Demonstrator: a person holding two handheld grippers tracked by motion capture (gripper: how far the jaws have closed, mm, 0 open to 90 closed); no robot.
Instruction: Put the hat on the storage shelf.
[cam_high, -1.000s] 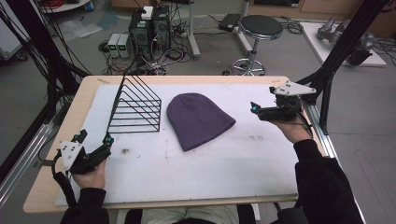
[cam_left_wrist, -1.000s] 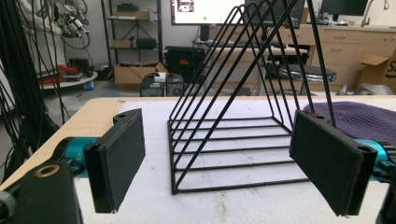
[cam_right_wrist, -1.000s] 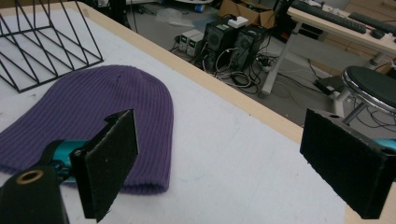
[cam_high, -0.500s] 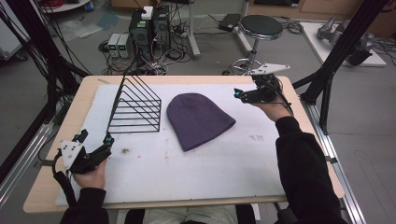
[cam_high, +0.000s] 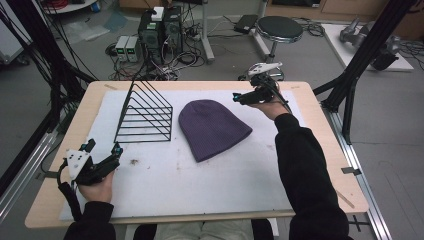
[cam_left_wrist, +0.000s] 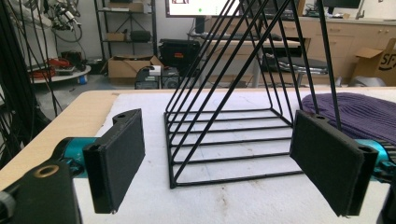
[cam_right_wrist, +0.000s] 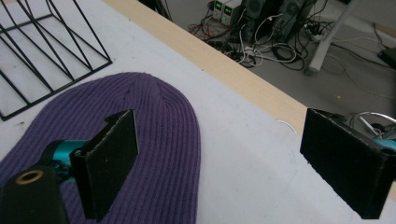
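Note:
A purple knit beanie (cam_high: 212, 127) lies flat in the middle of the white mat (cam_high: 200, 187). To its left stands a black wire rack (cam_high: 145, 116) with slanted bars. My right gripper (cam_high: 243, 93) hovers open just beyond the beanie's far right edge, tips pointing left. In the right gripper view its jaws (cam_right_wrist: 219, 158) stand wide apart over the beanie (cam_right_wrist: 159, 140) and bare mat. My left gripper (cam_high: 104, 148) is open at the near left, aimed at the rack. In the left gripper view the rack (cam_left_wrist: 232, 141) stands between the spread jaws (cam_left_wrist: 229, 163), with the beanie (cam_left_wrist: 355, 112) to the right.
The mat covers a wooden table (cam_high: 325, 135). Beyond the far edge are computer boxes, cables (cam_high: 160, 30) and a stool (cam_high: 282, 27) on the floor. Black frame posts (cam_high: 365, 55) stand at the table's right and left.
My right gripper has swung left and toward the far edge, from the table's right side to the beanie's far right rim. The left gripper has stayed put.

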